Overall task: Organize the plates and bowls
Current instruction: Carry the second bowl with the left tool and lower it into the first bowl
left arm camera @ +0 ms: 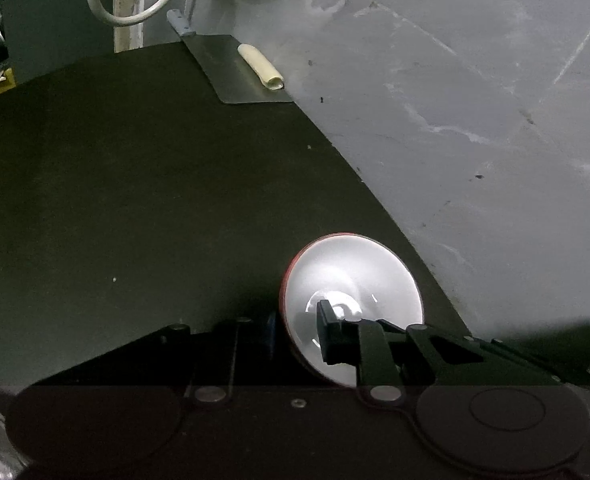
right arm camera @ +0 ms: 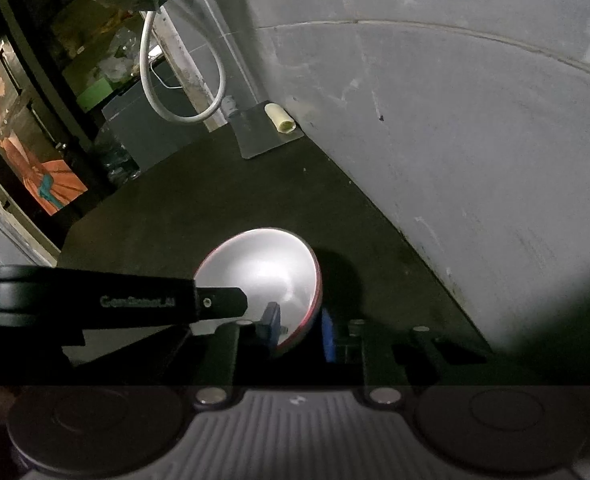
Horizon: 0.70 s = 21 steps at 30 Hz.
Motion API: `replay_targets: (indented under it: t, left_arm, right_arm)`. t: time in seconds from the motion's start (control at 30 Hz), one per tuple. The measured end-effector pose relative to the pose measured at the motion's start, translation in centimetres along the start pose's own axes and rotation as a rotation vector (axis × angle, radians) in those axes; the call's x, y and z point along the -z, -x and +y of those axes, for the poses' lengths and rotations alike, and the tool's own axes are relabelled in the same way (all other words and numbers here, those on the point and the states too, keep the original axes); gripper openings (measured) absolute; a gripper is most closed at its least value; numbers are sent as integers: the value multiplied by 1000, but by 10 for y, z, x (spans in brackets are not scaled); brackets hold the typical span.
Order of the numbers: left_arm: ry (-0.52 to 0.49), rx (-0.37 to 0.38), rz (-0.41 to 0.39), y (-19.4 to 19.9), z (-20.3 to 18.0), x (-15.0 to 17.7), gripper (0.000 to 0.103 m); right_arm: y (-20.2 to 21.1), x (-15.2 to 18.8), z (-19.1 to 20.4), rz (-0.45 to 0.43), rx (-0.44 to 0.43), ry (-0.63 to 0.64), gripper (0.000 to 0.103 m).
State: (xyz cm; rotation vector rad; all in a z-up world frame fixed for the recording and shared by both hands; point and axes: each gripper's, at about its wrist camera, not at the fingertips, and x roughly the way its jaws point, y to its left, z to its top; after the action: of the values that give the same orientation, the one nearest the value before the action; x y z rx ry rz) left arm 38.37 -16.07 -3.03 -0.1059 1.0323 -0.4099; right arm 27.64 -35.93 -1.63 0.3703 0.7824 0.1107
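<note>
1. Clutter shows only in the right wrist view: a painted picture [right arm camera: 35, 168] with orange and teal patches at far left, and a shelf [right arm camera: 91, 64] of dim odds and ends behind it. The left wrist view has mostly dark counter [left arm camera: 135, 180] and grey wall [left arm camera: 475, 100].
2. Both views share a looped white cable [left arm camera: 135, 8], a flat metal sheet [left arm camera: 239, 76] at the counter's far corner, and a pale rolled tube [left arm camera: 261, 66] lying on that sheet against the wall.
3. The bowl [left arm camera: 353, 296] is round and smooth, shiny white inside with a red outside, tilted above the counter near the wall.
4. The left gripper [left arm camera: 299, 332] is clamped on the bowl's rim: one black finger [left arm camera: 331, 332] lies inside the bowl, the other outside at its left edge.
5. The right gripper [right arm camera: 299, 330] grips the same bowl's near rim, a blue pad [right arm camera: 271, 320] inside and another blue pad outside.
6. From the right wrist view, the left gripper's black body reaches in level from the left, its tip over the bowl.
</note>
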Motion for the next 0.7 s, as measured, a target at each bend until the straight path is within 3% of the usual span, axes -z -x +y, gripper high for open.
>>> replay_targets:
  t: [0.43,0.7]
  left_arm:
    - [37,75,-78,95,15,40,21]
    - [37,85,-107,159,37,76,21]
  right_arm:
    - [75,18,43,-35,-99,53,24]
    - [123,47,85,-42,-144,118,24]
